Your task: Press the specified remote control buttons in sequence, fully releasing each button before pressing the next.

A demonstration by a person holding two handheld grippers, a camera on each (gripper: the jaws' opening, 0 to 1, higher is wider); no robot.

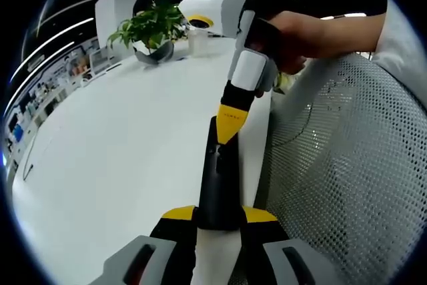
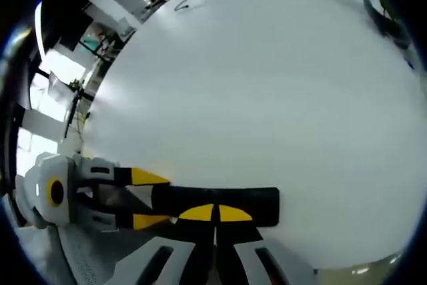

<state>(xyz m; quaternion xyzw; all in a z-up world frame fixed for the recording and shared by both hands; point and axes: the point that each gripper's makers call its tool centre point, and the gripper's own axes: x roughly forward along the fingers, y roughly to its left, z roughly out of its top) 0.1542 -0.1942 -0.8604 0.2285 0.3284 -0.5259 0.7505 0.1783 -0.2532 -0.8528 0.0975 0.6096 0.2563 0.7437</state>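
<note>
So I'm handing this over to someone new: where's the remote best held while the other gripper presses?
Hold the black remote at one narrow end, jaws across its long sides, as the left gripper does now. It is long and slim and lies flat on the white table, leaving its top free for the right gripper.

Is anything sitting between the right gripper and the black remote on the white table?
Nothing visible does. The right gripper has its yellow tips together, right on the long black remote control. The left gripper clamps the remote's end on the white table.
</note>
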